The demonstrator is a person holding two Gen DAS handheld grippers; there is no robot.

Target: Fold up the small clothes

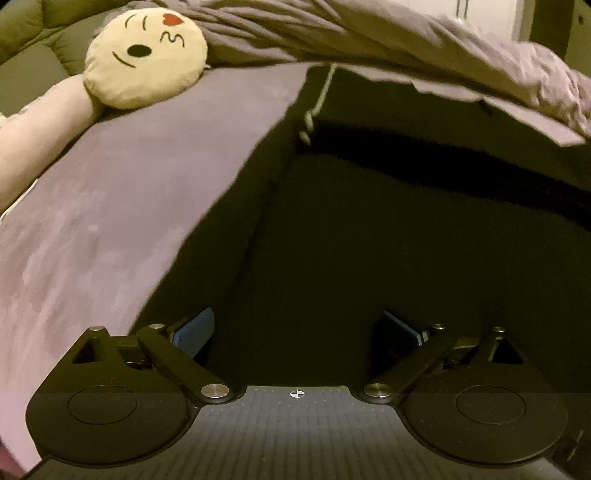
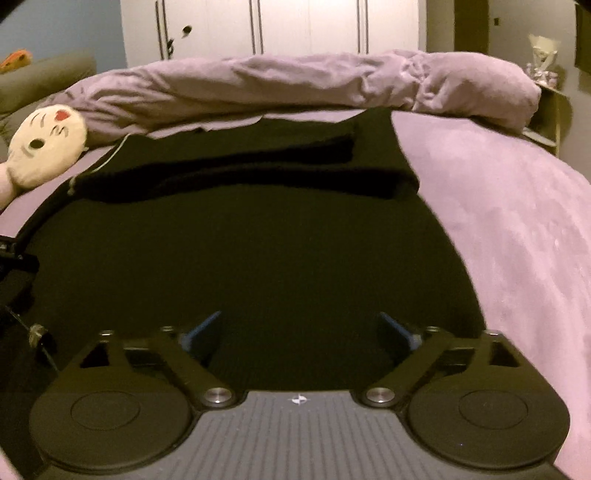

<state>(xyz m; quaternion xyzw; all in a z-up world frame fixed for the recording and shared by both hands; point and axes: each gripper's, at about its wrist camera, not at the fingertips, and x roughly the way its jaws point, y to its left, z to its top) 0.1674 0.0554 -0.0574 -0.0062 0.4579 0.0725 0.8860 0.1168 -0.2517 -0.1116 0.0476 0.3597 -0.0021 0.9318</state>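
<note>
A black garment lies spread flat on the purple bed sheet, with a pale drawstring near its far left edge. It also shows in the right wrist view, with a folded-over band across its far part. My left gripper is open just above the garment's near left part, its blue pads wide apart. My right gripper is open over the garment's near right part, with nothing between its pads.
A round cream emoji pillow lies at the far left, also in the right wrist view. A bunched purple duvet runs along the bed's far side. White wardrobe doors stand behind. A shelf stands at the far right.
</note>
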